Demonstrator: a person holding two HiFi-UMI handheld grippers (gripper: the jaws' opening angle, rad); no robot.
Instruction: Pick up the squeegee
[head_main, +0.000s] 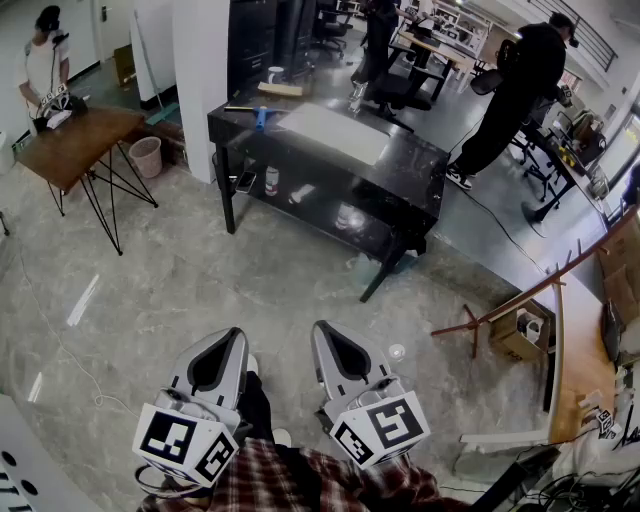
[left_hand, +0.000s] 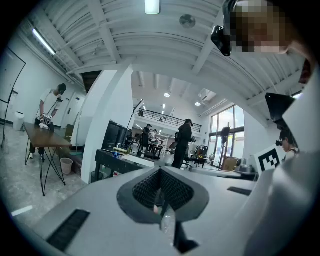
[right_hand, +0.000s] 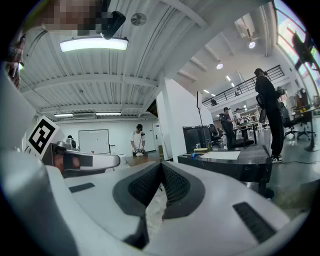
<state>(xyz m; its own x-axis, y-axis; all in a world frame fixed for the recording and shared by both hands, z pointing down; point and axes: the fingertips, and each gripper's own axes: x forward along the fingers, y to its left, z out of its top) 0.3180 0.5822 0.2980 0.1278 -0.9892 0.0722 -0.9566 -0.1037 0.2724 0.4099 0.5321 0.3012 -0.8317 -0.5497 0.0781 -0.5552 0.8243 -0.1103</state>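
The squeegee (head_main: 261, 116), with a blue handle, lies near the far left end of a black table (head_main: 400, 160) several steps ahead of me. It shows small in the left gripper view (left_hand: 116, 154) and in the right gripper view (right_hand: 195, 155). Both grippers are held low in front of me over the marble floor, side by side and far from the table. My left gripper (head_main: 230, 338) (left_hand: 160, 172) is shut with nothing in it. My right gripper (head_main: 324, 332) (right_hand: 161, 165) is shut and empty too.
A white sheet (head_main: 335, 132), a cup (head_main: 275, 75) and a tan bar (head_main: 281, 89) are on the black table. A white pillar (head_main: 200, 80), a pink bin (head_main: 146, 156) and a wooden table (head_main: 75, 140) stand left. A person in black (head_main: 520, 90) stands right.
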